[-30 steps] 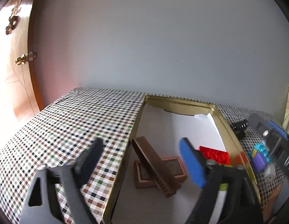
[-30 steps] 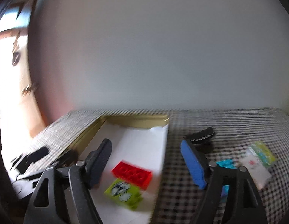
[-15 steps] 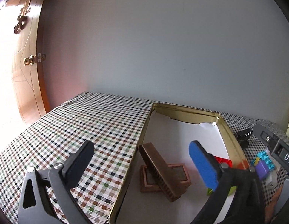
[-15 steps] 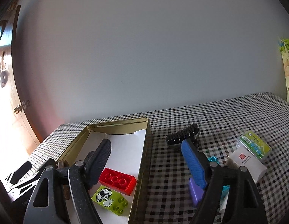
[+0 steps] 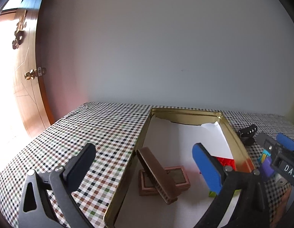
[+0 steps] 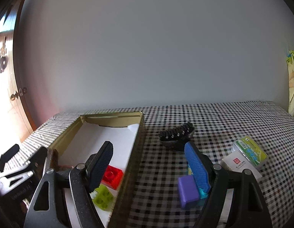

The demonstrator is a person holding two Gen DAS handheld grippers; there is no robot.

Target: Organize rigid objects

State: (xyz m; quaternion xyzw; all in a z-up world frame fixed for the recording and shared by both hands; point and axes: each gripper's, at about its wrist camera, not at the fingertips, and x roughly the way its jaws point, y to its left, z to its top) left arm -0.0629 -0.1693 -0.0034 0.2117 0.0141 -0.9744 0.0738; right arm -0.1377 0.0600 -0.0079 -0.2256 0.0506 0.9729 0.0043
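Left view: my left gripper [image 5: 145, 163] has just been opening and stands wide and empty; the brown comb [image 5: 156, 174] leans in the tin [image 5: 187, 112] just ahead of it. Right view: my right gripper [image 6: 148, 163] gapes, holding nothing; the purple block [image 6: 187, 191] lies on the cloth [image 6: 232, 121] by its blue finger [image 6: 197, 167]

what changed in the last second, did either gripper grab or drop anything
The left gripper has just opened wider, empty; the brown piece leans inside the gold tin as before. The right gripper swung toward the purple block, its jaws apart and empty. The red brick stayed put.
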